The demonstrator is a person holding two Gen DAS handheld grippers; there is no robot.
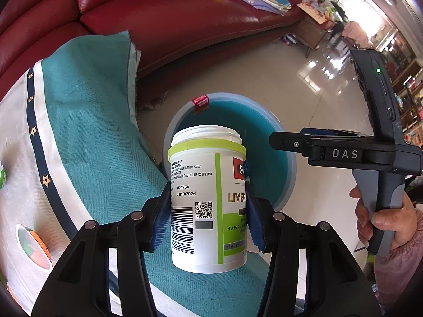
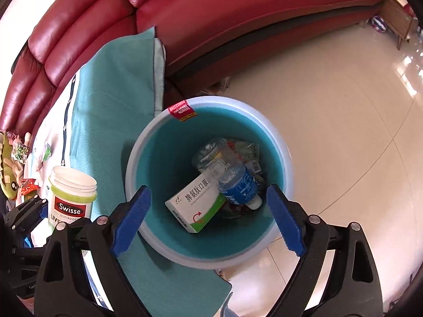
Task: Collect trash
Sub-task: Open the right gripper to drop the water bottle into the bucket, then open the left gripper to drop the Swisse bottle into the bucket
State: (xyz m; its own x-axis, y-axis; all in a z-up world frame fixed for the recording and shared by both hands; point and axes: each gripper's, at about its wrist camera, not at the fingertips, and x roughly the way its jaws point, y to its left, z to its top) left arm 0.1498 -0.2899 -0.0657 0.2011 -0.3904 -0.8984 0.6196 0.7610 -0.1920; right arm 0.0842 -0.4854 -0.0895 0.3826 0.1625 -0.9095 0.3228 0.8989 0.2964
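My left gripper (image 1: 208, 214) is shut on a white and green Swisse supplement jar (image 1: 206, 198), lidless and upright, held above the table's teal cloth beside the bin. The jar also shows in the right wrist view (image 2: 71, 198) at the left. A round teal trash bin (image 2: 148, 137) with a white rim stands on the floor; inside lie a white medicine box (image 2: 195, 206), a clear plastic bottle with a blue label (image 2: 232, 179) and wrappers. My right gripper (image 2: 208, 219) is open and empty, above the bin's mouth. It also shows in the left wrist view (image 1: 288, 141), over the bin (image 1: 264, 163).
A table with a teal and white cloth (image 1: 79, 145) lies left of the bin, with stickers and small items (image 2: 15, 169) on it. A red leather sofa (image 2: 211, 13) runs behind. Glossy beige floor tiles (image 2: 343, 132) spread to the right. Shelves and furniture (image 1: 396, 66) stand far right.
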